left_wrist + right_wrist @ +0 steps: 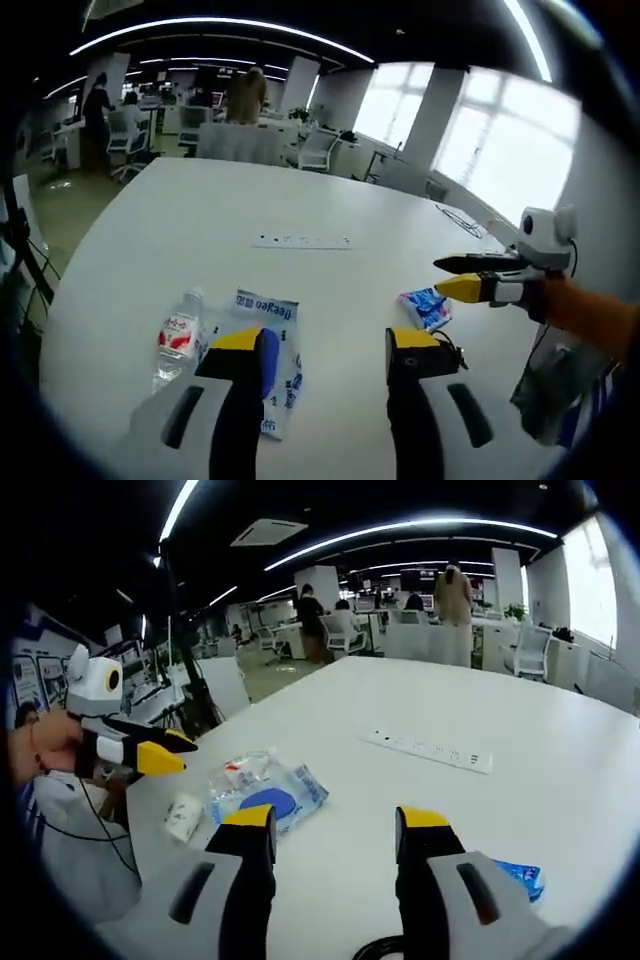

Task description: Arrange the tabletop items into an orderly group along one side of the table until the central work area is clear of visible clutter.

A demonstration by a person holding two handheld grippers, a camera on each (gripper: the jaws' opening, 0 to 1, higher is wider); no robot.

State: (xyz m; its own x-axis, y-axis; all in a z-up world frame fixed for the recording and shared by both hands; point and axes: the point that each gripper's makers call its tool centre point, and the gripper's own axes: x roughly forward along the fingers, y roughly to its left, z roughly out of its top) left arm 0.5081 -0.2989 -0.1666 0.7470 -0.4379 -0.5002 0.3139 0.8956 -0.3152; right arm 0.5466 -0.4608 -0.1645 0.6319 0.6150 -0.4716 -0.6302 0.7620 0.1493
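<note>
Clear bottle lying flat, red label – blue-white wipes pack beside; both tools gaping, empty

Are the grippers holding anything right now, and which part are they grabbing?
Nothing is held. The left gripper and the right gripper are both open with empty gaps, above the white table; the water bottle lies untouched.

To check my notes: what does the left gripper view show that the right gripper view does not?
Left gripper view: bright windows and a black cable on the table. Right gripper view: a ceiling vent and a chair at the table's edge. Both: water bottle, large blue packet, small blue packet, power strip, white table.
</note>
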